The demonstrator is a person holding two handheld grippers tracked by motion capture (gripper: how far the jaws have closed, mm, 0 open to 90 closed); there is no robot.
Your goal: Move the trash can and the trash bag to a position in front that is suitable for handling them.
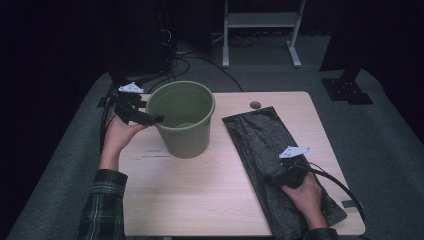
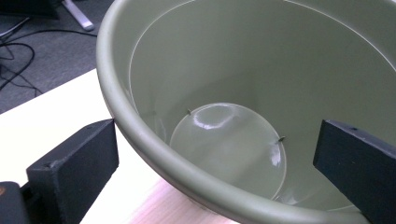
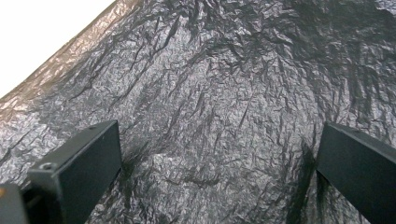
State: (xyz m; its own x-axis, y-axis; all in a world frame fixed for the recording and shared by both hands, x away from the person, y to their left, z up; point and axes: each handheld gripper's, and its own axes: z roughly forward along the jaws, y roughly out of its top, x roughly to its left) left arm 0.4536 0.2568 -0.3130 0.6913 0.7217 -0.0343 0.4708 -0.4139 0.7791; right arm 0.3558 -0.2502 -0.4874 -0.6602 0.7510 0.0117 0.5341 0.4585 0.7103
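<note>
Lining has barely begun: the left claw (image 1: pixel 150 119) straddles, jaws wide, the rim of the empty olive-green plastic bucket (image 1: pixel 183 120), while the spread right claw (image 1: pixel 280 175) hovers over the flat crinkled black plastic bag (image 1: pixel 260 145) on the table (image 1: pixel 200 195).

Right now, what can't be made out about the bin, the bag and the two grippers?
- Green bin: far outer wall hidden by its own body, high view.
- Black bag: near end cut off by the table edge; its opening can't be told.
- Right gripper: jaw tips lost against the dark bag, high view.
- Left gripper: open astride the rim.

Dark lab: floor cables (image 1: pixel 185 62), rig stand (image 1: pixel 260 30)
</note>
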